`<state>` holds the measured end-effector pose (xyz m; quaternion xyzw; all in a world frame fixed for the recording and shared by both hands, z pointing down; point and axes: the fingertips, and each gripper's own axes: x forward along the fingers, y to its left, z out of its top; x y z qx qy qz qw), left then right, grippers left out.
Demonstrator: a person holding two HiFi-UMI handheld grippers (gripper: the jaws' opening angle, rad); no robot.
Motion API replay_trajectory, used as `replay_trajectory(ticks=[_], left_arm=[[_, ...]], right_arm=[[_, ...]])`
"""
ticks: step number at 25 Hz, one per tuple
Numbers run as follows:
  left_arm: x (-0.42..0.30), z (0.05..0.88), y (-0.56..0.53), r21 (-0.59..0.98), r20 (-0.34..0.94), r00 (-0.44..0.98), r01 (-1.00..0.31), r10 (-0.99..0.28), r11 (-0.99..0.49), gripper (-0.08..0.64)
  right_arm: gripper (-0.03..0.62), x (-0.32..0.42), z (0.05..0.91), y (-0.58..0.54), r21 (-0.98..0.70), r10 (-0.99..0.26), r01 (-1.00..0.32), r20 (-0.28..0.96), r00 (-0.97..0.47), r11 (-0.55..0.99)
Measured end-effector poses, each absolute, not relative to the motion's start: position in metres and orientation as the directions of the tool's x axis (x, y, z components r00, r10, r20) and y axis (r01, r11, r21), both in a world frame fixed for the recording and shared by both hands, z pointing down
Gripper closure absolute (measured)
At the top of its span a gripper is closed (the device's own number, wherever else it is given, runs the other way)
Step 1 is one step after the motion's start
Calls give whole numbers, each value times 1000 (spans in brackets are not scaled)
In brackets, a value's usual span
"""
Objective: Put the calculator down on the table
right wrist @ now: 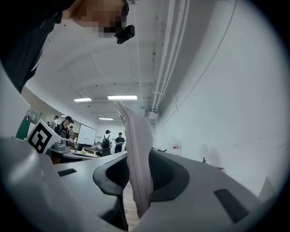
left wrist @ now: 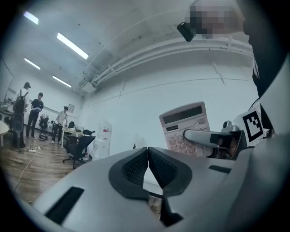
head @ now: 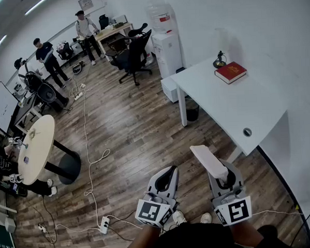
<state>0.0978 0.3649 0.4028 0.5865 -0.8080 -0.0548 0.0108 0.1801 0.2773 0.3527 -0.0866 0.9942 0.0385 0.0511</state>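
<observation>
We hold the calculator [head: 209, 161] pinched edge-on in our right gripper [head: 223, 173], low in the frame above the floor. Our left gripper [head: 168, 173] is closed on nothing. Next we likely need to reach the white table [head: 221, 96] at upper right and lay it flat.

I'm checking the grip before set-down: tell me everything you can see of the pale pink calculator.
The pale pink calculator is a flat plastic slab with a dark display strip above rows of light keys. The right gripper clamps its lower end between both jaws, so it juts out ahead of them. It hangs over the wooden floor, short of the white table, touching nothing else.
</observation>
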Motion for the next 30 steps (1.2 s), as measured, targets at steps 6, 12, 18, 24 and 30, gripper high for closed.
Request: replay_trajectory(ticks=[6,12,18,24,30], left_arm=[[86,407,377,99,-39,-292,-953,-955,288,538],[66,411,389,92,-50,-283,-956,-958,278,538],[39,416,391,75,-35,-264,-962,-964,261,538],[14,429,379,82,2,-257,-963,-966,256,538],[-4,428,338,91,7,-223,-971,-975,222,538]], right_arm=[[474,165,356,287,50,-182,-188,-109,-977,981],[472,142,366,298,61,-191,-197,-96,-977,978],[471,119,370,312,145,-209,-222,-103,-973,964],[471,98,374,306,105,-200,-211,-109,-974,972],[471,77,382,263,74,-237,-244,-94,-967,967]])
